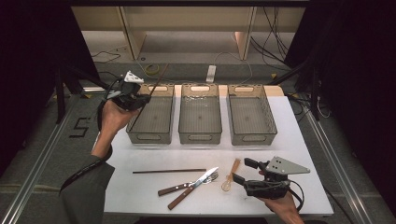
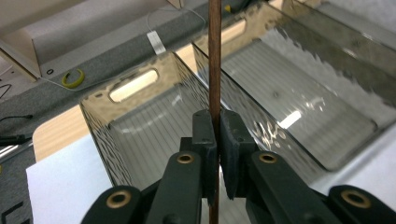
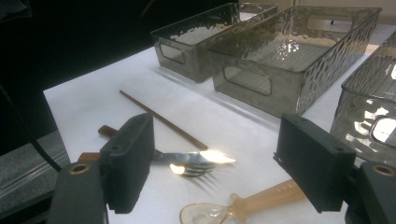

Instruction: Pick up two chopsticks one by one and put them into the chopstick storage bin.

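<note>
Brown wood, thin and straight: the chopstick (image 2: 214,60) is clamped between the pads of the left hand-held gripper (image 1: 140,99), which is shut on it, with the stick running on above and below the pads. In the high view it slants up and back over the near-left corner of the left bin (image 1: 152,114), not touching its rim as far as I can tell. It looks light and stiff, so weight should be no trouble, but such a narrow smooth rod is likely to pivot or slip in the pads if tipped fast. The hold sits low on the stick, leaving a long free end that could knock the wall of the bin; a grip nearer the middle would probably swing less.

Its partner, the second chopstick (image 1: 169,171), lies flat on the white tabletop (image 1: 299,140), just behind a knife (image 1: 192,188) and fork (image 1: 189,185) that cross each other, with a pale spoon (image 1: 230,176) beside them. The right hand-held gripper (image 1: 243,171) rests near the spoon with its jaws standing wide apart and nothing between them. Flat on the tabletop, that second chopstick will likely need a pinch across its width near mid-length. The middle bin (image 1: 200,119) and right bin (image 1: 251,119) stand in a row with the left one.
</note>
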